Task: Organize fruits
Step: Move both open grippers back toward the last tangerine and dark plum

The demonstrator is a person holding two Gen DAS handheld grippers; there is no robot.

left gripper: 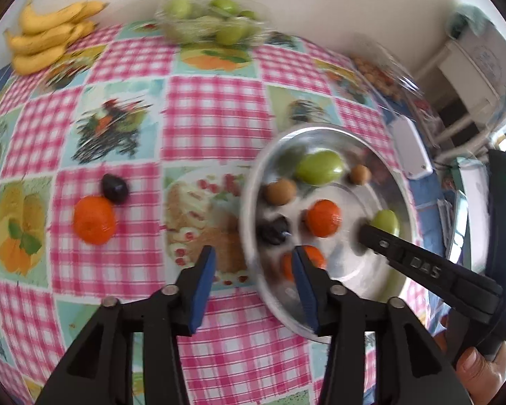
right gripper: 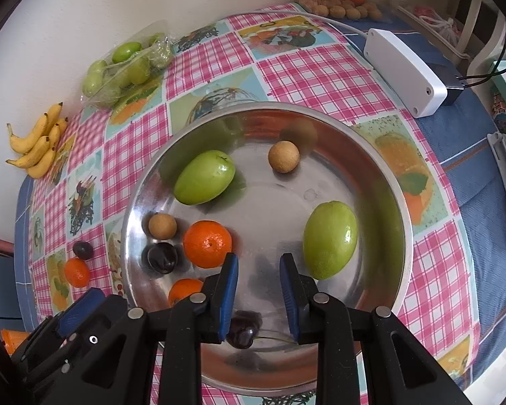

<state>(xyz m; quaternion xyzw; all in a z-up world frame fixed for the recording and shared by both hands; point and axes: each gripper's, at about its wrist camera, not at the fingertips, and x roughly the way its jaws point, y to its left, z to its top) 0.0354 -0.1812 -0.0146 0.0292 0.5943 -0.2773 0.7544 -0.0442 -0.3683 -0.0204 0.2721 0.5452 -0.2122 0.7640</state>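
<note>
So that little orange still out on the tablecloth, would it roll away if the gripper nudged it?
Probably a little. The orange looks round and sits on flat cloth, so a push could roll it, though the dark fruit touching it may block one side. Its skin looks firm and dimpled, so the pads should likely grip without slipping.

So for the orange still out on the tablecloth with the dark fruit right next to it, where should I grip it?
Grip the orange across its round middle, coming from above with the left hand-held gripper. The dark fruit touches its far side, so set the fingers on the two bare flanks, to left and right in the left wrist view.
</note>
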